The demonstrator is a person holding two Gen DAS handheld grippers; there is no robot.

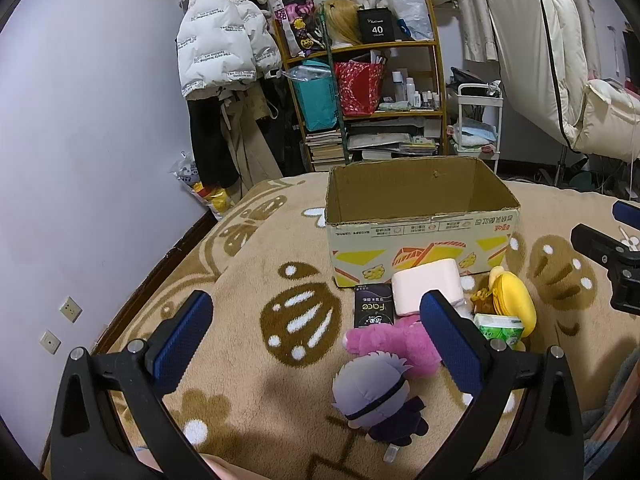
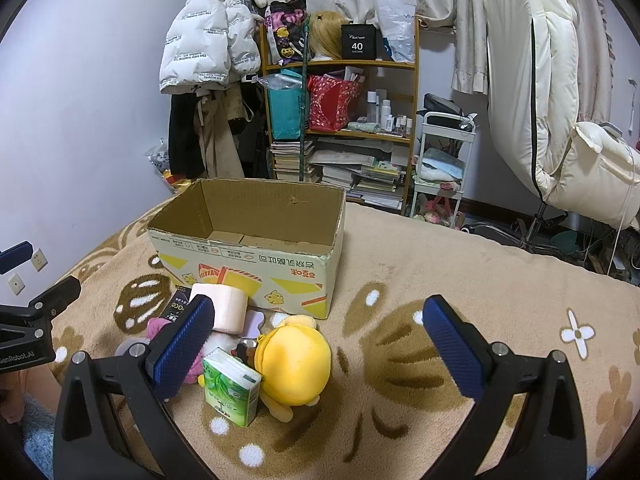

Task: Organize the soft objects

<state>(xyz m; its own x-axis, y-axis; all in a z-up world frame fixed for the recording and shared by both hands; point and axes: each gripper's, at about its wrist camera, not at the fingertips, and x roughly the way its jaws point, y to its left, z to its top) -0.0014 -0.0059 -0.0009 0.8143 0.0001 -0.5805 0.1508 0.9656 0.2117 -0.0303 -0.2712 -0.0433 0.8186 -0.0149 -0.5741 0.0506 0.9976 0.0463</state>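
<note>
An open, empty cardboard box [image 1: 420, 236] [image 2: 248, 256] stands on a tan blanket. In front of it lie a pink tissue roll [image 1: 426, 286] [image 2: 226, 306], a black packet [image 1: 373, 311], a pink plush [image 1: 396, 344], a grey-haired doll [image 1: 376, 396], a yellow plush [image 1: 516, 300] [image 2: 294, 364] and a green tissue pack [image 1: 500, 330] [image 2: 230, 386]. My left gripper [image 1: 316, 340] is open above the blanket, with the doll and pink plush between its fingers. My right gripper [image 2: 318, 342] is open over the yellow plush and green pack.
The tan patterned blanket [image 2: 440, 288] covers a bed. A wall [image 1: 80, 140] runs along the left. Behind stand a wooden shelf [image 2: 344, 120] full of bags and books, hanging coats [image 1: 224, 40], a white cart [image 2: 440, 168] and a white duvet [image 2: 552, 100].
</note>
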